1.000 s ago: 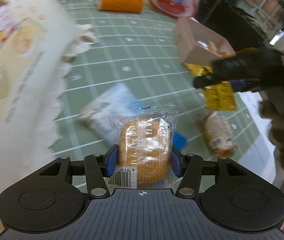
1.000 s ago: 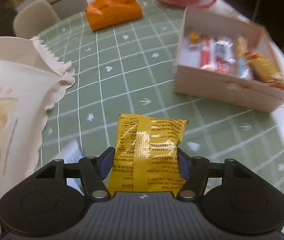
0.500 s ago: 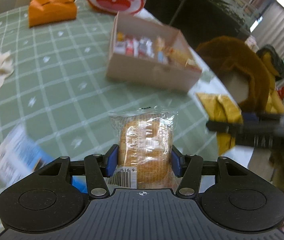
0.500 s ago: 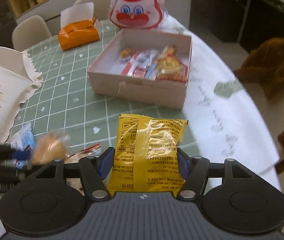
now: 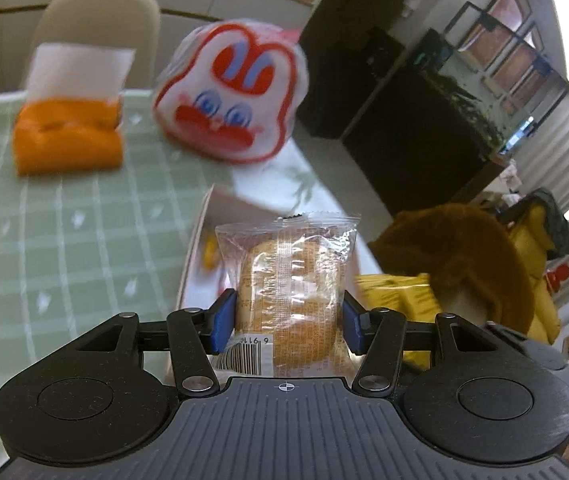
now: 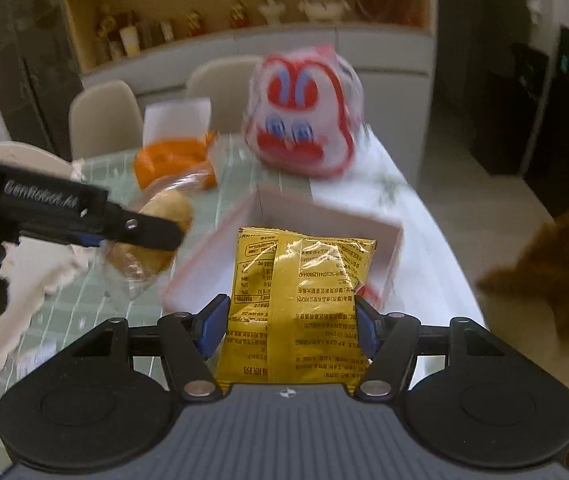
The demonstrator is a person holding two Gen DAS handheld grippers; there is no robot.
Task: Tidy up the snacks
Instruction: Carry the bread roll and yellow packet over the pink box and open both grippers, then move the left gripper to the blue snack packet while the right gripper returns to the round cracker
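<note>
My left gripper (image 5: 287,320) is shut on a clear-wrapped round bun (image 5: 289,280) and holds it in the air over the near edge of the pink cardboard box (image 5: 196,256). The bun also shows in the right wrist view (image 6: 156,236), held by the left gripper (image 6: 140,228). My right gripper (image 6: 289,326) is shut on a yellow snack packet (image 6: 300,300), held above the box (image 6: 324,220). The packet shows at the right in the left wrist view (image 5: 396,296). The box's contents are mostly hidden.
A red-and-white cartoon-face bag (image 5: 236,96) and an orange tissue holder (image 5: 68,140) stand at the far end of the green checked tablecloth (image 5: 64,232). A cream scalloped bag (image 6: 28,280) lies at left. A brown plush thing (image 5: 464,260) sits right of the table. Beige chairs (image 6: 104,116) stand behind.
Both grippers have risen and swung toward the box, tilting up. The bun and the yellow packet stay gripped. The box is now close beneath both.
</note>
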